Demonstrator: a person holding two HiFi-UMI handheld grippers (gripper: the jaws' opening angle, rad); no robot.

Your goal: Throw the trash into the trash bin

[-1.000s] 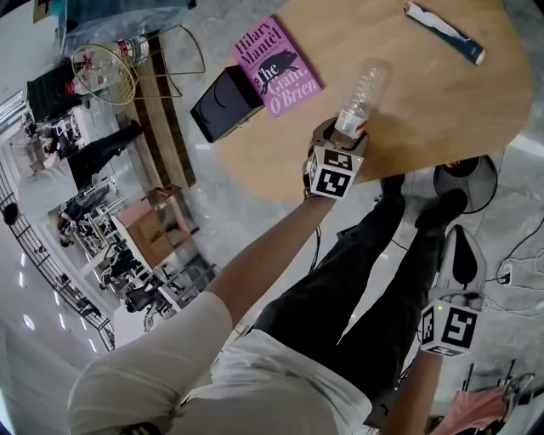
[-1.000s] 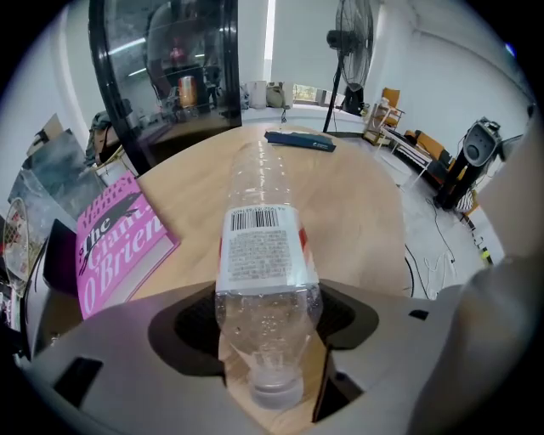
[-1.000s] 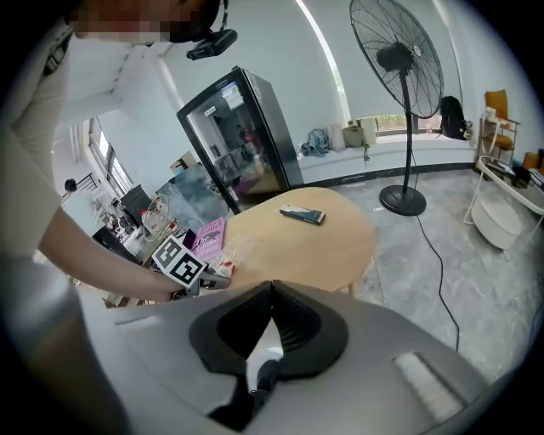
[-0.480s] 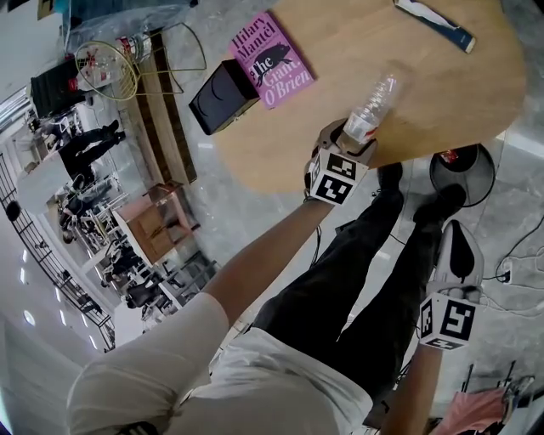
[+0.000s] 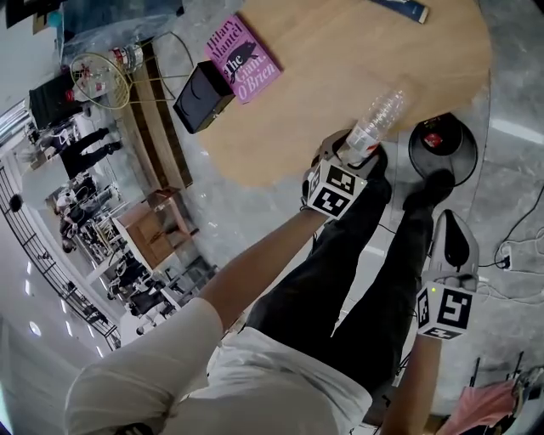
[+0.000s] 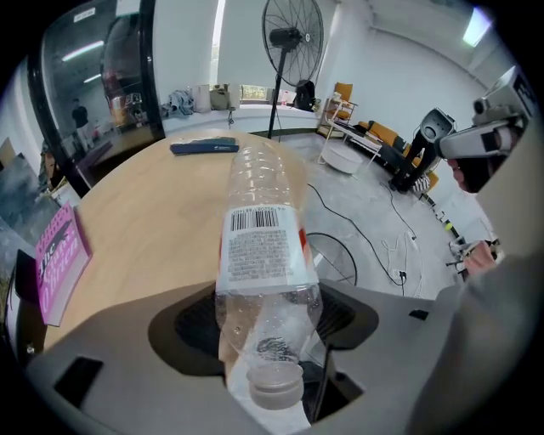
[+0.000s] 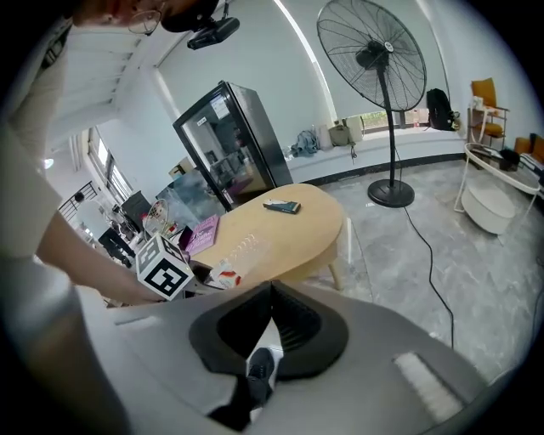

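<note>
Far left in the head view, wire basket (image 5: 99, 75) on a slatted bench, contents too small to tell; right of it a black box (image 5: 202, 95), closed, at the rim of the wooden surface (image 5: 340, 68), just beside a pink book (image 5: 240, 58); at the surface's far side a dark blue packet (image 5: 401, 8), cut off by the top edge in this view; nearer the person, left hand-held gripper (image 5: 355, 155) clamped on a clear plastic bottle (image 5: 376, 123) near its neck, cap end toward the gripper's own camera, base pointing away, tilted above the surface's near rim; white label with a barcode round its middle; inside, only droplets on the wall; just right of the bottle, on the floor beside the surface, round black trash bin (image 5: 414, 153) with a red-and-white scrap (image 5: 433, 141) in it, the rest of its inside too dark to read; bottle held apart from the bin, not in it; lower right, right hand-held gripper (image 5: 452, 223) beside the person's dark trouser leg, jaws together at the tips, nothing between them; behind them in its own view only a dark shoe (image 7: 259, 370) and pale floor.
</note>
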